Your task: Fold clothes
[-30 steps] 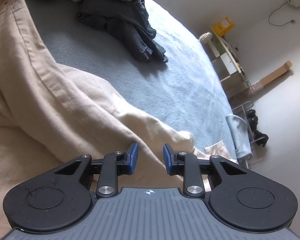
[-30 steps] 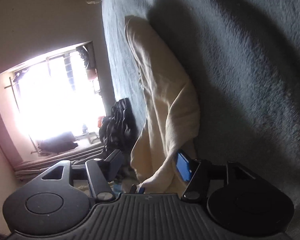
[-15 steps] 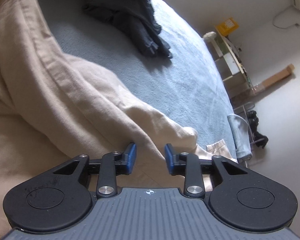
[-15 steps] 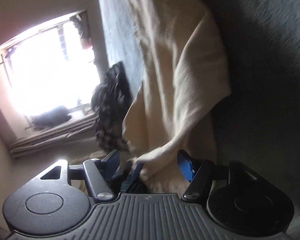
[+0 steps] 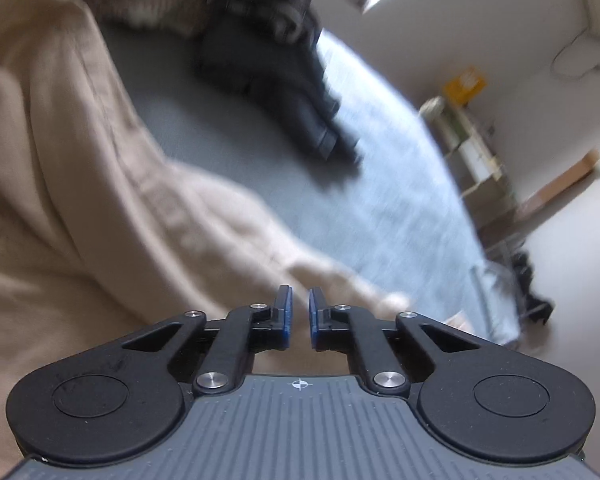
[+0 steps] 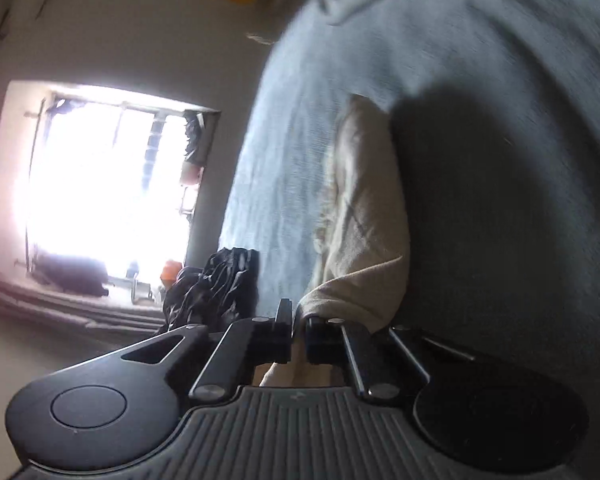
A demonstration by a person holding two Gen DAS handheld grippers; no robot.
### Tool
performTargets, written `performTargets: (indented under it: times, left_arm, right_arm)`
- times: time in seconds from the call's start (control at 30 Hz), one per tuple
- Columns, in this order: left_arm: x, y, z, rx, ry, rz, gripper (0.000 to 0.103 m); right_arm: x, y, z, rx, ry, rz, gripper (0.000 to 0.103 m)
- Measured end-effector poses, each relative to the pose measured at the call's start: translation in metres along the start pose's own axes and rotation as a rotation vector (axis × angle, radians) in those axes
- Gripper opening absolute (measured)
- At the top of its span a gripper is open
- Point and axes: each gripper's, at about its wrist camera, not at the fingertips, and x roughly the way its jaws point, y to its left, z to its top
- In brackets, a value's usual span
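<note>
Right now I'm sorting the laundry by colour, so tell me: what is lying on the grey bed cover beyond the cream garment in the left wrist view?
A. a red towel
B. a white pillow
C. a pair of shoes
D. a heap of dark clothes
D: a heap of dark clothes lies on the grey bed cover, past the cream garment.

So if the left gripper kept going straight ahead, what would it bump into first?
Most likely the beige garment. It lies right ahead of the left gripper, with the grey bed cover beyond. The picture is blurred, so depth is uncertain.
</note>
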Motion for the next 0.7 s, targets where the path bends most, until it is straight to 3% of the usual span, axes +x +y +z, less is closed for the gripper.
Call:
performTargets:
  times: [0.17,0.37,0.53,0.7]
  left_arm:
    - [-0.012,-0.01,0.018,0.016,-0.058,-0.074,0.005]
    - [-0.013,-0.024,0.018,0.114,-0.049,-0.156,0.006]
    - [-0.01,-0.023,0.013,0.151,-0.056,-0.135,0.006]
    - [-0.017,-0.012,0.02,0.141,-0.098,-0.095,0.009]
  right_arm:
    - [-0.009,0.069,0.015,-0.261,-0.061,0.071,0.005]
    - [0.0,0.134,0.032,-0.388,-0.151,0.18,0.005]
    - [0.036,0.137,0.051,-0.439,-0.129,0.088,0.004]
    - [0.086,0.154,0.073,-0.481,-0.114,0.08,0.004]
